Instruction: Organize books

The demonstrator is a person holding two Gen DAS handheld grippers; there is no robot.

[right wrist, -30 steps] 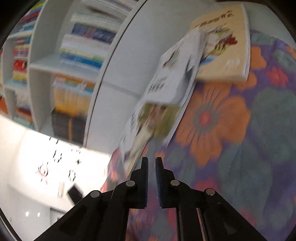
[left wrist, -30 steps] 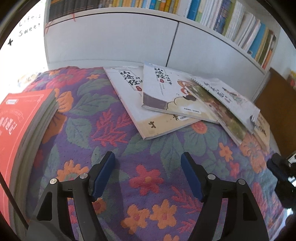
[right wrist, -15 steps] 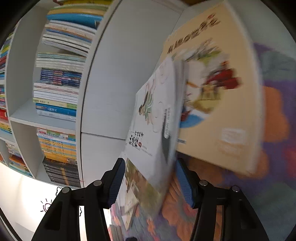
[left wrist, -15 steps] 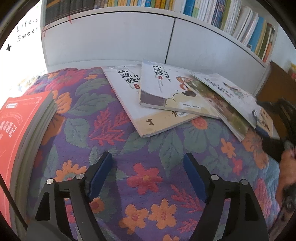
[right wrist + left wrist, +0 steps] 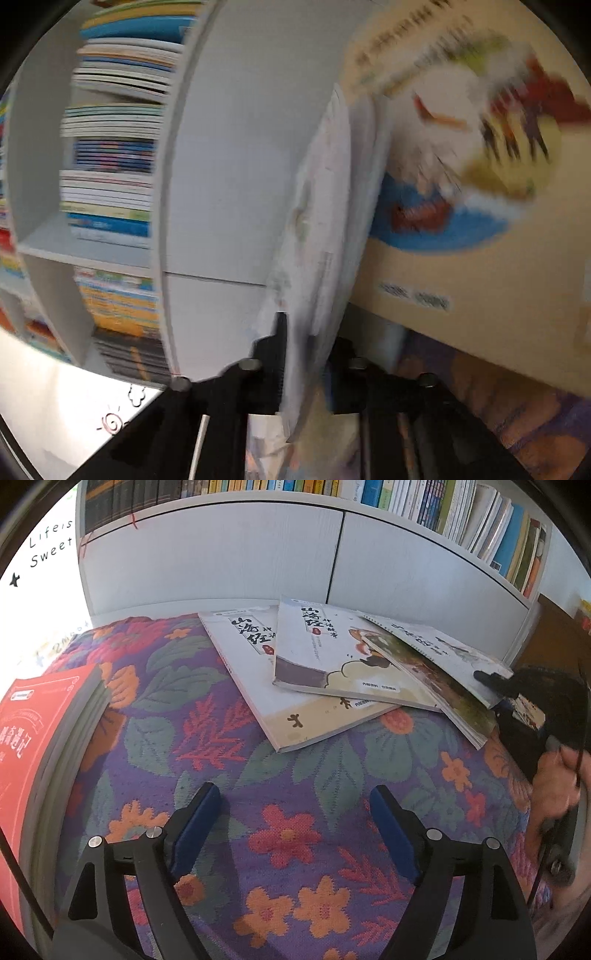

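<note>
1. Bookcase [image 5: 258, 550] behind flowered table [image 5: 295, 834].
2. Red book [image 5: 33, 746] at table's left edge; overlapping books [image 5: 332, 664] fanned at the far side.
3. Left gripper [image 5: 295, 812]: jaws apart, just widened, nothing between.
4. Right gripper [image 5: 306, 354]: jaws just clamped on top book's [image 5: 450, 650] corner.

Your right wrist view is motion-blurred: the lettering on the yellow book [image 5: 461, 206] cannot be read, and the shelved spines [image 5: 110, 155] smear together. The thin book [image 5: 321, 236] shows edge-on, its cover hidden. In your left wrist view, the red book [image 5: 33, 738] is cut off at the left edge; the right gripper [image 5: 495, 685] covers that corner of the thin book [image 5: 443, 653].
</note>
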